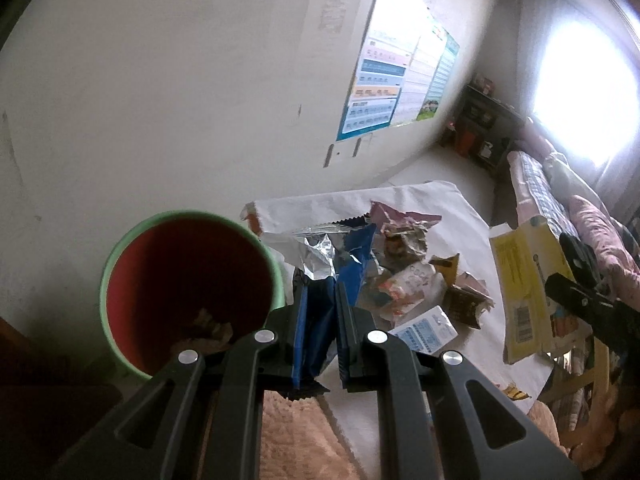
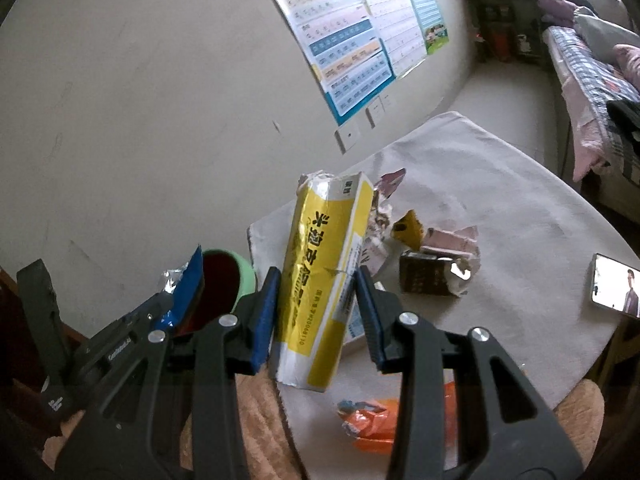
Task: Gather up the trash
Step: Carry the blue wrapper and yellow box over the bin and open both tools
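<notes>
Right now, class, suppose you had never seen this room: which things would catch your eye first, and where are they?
Probably the yellow box clamped upright in the right gripper, above the cloth-covered table. Next, the blue foil wrapper pinched in the left gripper beside the green-rimmed red bin. Behind lies a heap of crumpled wrappers.

Black plastic tongs (image 2: 316, 312), blue ribbed pads (image 2: 262, 320) (silver pivot screws (image 2: 408, 318)).

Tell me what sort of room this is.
Probably a bedroom in a home: a bed with a checked quilt stands by the window, learning posters hang on the wall, and a small table holds snack wrappers.
</notes>
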Available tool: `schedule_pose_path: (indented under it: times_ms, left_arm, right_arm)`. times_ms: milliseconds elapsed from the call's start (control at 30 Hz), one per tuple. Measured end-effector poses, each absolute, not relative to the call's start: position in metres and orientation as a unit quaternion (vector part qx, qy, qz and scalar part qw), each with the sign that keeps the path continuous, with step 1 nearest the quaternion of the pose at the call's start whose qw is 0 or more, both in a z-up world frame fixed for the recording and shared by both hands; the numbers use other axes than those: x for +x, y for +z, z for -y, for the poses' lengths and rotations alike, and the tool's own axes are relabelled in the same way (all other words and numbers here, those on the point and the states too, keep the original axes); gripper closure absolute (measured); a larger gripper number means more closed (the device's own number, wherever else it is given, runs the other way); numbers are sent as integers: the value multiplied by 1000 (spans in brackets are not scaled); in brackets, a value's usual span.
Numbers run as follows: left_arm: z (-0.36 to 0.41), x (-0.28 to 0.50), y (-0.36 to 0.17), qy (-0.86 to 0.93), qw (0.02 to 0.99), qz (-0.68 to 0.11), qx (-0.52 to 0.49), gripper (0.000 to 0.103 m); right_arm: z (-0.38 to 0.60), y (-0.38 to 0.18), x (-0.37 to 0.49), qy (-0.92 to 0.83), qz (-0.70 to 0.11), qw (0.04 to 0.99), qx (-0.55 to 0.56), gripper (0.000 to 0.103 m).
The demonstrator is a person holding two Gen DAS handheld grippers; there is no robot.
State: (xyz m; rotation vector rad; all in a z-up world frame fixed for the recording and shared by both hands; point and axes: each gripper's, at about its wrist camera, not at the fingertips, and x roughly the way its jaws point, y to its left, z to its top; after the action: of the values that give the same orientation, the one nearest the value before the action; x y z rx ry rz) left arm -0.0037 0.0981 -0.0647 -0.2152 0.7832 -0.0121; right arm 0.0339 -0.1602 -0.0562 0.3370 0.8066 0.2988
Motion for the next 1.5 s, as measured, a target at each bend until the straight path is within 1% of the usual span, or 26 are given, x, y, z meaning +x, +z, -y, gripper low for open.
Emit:
schedule_pose_path:
  times_ms: [533, 967, 1100, 1233, 1500]
  left_arm:
    - [-159, -9, -83, 52, 910, -386, -139, 92]
    - [-207, -5, -107, 92, 898, -398, -162, 92]
    - [-216, -1, -115, 101, 893, -404, -168, 92]
    - [-226, 2, -122, 108, 889, -410, -173, 92]
    - [-238, 8, -118, 107, 893, -402, -171, 92]
  right_arm:
    - [100, -64, 41, 193, -419, 879, 122, 65]
    - [15, -79, 67, 260, -453, 849, 81, 65]
    - [-16, -87, 83, 286, -478, 827, 75, 65]
    - [-40, -91, 88, 294, -481, 824, 53, 65]
    - [-58, -92, 98, 303, -481, 821, 42, 65]
